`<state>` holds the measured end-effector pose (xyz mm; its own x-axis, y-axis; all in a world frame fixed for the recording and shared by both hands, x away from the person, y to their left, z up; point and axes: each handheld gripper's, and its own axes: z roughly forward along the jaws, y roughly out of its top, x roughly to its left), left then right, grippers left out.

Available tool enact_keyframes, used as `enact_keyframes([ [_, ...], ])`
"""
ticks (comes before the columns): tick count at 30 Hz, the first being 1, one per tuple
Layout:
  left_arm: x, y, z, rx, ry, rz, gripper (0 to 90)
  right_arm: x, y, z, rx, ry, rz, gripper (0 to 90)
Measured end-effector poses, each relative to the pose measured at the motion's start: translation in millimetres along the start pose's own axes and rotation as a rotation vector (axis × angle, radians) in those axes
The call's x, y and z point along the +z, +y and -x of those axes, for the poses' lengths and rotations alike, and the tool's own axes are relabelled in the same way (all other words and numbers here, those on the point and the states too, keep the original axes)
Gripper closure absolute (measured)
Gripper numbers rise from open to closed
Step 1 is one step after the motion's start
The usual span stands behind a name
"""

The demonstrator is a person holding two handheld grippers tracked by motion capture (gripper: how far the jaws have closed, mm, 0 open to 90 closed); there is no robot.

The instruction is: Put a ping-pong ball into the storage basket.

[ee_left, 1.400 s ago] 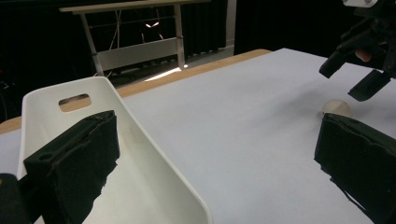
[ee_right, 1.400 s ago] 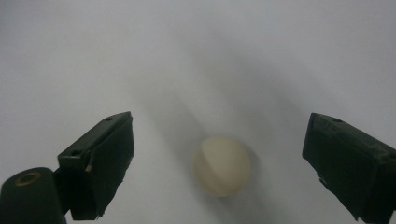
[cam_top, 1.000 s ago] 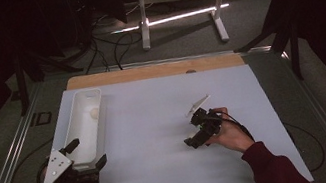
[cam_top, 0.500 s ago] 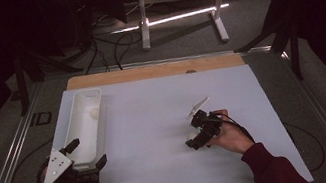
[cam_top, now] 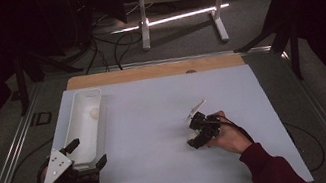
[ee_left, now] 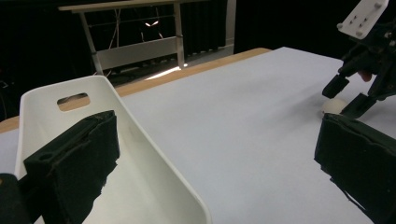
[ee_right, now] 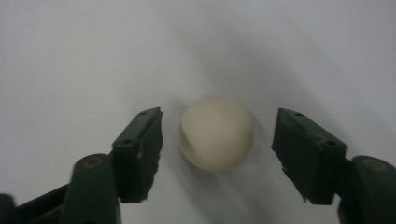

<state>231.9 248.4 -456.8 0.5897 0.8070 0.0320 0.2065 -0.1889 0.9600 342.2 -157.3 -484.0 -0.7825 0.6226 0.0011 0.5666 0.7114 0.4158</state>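
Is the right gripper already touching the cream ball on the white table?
Apart. In the right gripper view, the ball lies between the right gripper jaws, which have just been closing, with table visible on both sides.

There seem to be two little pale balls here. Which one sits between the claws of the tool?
The ball on the bare table, between the jaws of the right gripper, which have just been closing without touching it. The other ball lies in the white tray.
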Motion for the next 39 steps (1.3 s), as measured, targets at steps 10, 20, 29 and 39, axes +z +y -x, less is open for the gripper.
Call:
enact_keyframes([
  [10,-0.2,-0.1,-0.4,0.000,0.001,-0.001,0.7,9.0,1.1,0.1,-0.010,0.002,-0.036,43.5],
  [20,-0.4,0.1,-0.2,0.001,0.003,0.001,0.7,8.7,0.7,0.4,0.000,0.007,-0.034,50.2],
  [29,-0.2,0.2,0.1,0.002,0.002,0.001,0.7,3.2,1.3,-0.7,0.004,0.012,-0.021,50.3],
  [39,-0.7,0.4,-0.1,0.001,0.004,0.003,0.7,-2.1,3.6,-1.2,0.000,0.015,-0.006,50.3],
])
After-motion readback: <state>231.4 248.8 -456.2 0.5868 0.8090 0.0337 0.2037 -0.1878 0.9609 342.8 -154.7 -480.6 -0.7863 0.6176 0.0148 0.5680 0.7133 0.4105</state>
